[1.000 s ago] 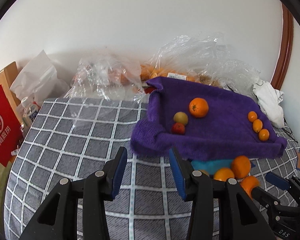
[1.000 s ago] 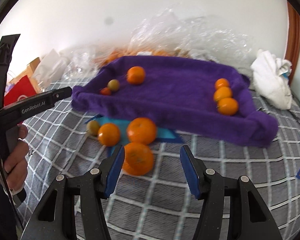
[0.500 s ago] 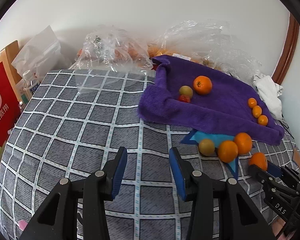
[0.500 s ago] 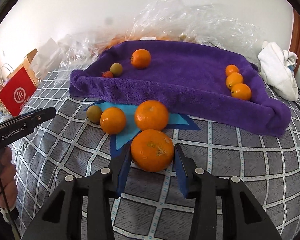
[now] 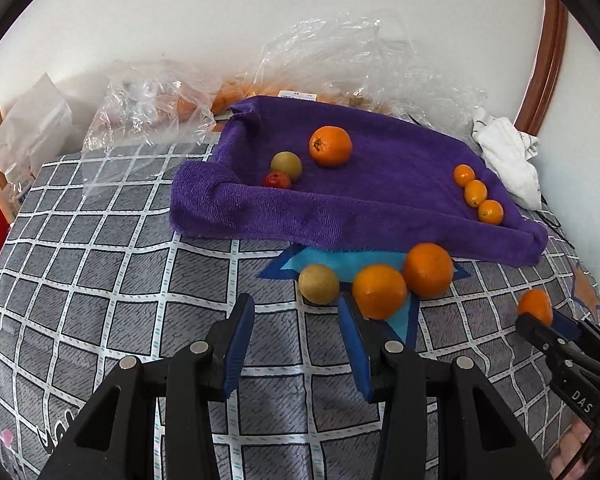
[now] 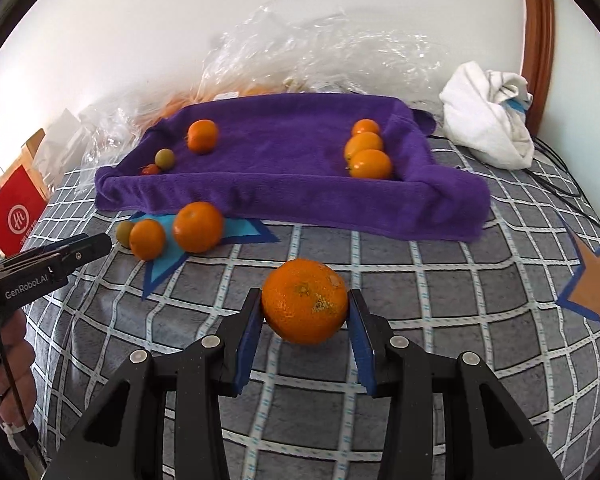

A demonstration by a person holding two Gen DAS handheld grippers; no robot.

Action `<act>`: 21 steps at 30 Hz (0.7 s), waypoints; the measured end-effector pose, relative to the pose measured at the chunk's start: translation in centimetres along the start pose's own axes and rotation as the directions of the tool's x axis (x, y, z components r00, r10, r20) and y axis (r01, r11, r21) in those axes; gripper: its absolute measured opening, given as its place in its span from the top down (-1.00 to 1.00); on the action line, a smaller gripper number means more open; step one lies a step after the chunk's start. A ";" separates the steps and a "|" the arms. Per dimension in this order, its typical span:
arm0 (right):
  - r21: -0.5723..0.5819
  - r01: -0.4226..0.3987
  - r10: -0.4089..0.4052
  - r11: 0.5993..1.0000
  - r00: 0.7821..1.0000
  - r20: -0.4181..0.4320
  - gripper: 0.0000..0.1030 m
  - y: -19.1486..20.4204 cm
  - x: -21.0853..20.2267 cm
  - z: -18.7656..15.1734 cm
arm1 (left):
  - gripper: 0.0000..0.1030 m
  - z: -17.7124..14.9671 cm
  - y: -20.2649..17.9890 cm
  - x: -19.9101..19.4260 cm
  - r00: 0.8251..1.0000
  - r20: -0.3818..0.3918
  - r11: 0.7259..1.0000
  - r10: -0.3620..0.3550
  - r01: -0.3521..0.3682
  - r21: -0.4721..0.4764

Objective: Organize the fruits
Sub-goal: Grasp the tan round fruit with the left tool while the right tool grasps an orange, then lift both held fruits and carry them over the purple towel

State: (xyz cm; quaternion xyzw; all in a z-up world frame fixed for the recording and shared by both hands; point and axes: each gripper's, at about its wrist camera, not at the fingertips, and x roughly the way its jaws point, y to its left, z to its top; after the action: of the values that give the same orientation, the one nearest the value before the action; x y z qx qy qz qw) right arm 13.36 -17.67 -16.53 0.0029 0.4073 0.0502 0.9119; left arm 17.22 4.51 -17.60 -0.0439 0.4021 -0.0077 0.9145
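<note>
Right gripper (image 6: 305,312) clamps orange (image 6: 304,302), seemingly lifted; left gripper (image 5: 296,322) empty.

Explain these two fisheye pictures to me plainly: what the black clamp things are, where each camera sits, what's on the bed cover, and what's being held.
No robot here: a person holds one two-finger claw in each hand, with a camera on each looking forward along the fingers.

In the left wrist view, the left claw is open and holds nothing. In the right wrist view, the right claw is shut on a large orange.

On the grey checked cover lies a purple towel with raised edges. On it sit one orange, a greenish fruit, a small red fruit and three small oranges in a row. In front, on a blue star shape, are two more oranges and a yellowish fruit. Behind are clear plastic bags and a white cloth.
</note>
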 end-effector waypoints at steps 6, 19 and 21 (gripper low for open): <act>0.004 0.008 -0.008 1.000 1.000 0.024 0.19 -1.3 -0.3 0.2 | 0.20 0.0 -0.7 1.2 0.999 -0.031 1.000 -0.007 0.008 0.015; 0.009 -0.013 0.013 1.000 1.000 -0.024 0.19 -1.7 1.7 1.2 | 0.53 0.9 -1.4 2.8 1.000 -0.019 0.998 0.010 -0.009 0.057; 0.007 -0.010 0.010 1.000 1.000 -0.026 0.19 -1.6 2.0 1.2 | 0.53 0.6 -1.3 2.5 1.000 -0.003 0.998 0.018 -0.018 0.067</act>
State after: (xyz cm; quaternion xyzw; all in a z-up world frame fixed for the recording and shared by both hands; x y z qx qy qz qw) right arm 15.71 -19.06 -17.31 0.0074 0.4190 0.0535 0.9064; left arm 19.37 3.16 -18.87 -0.0098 0.4037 -0.0130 0.9148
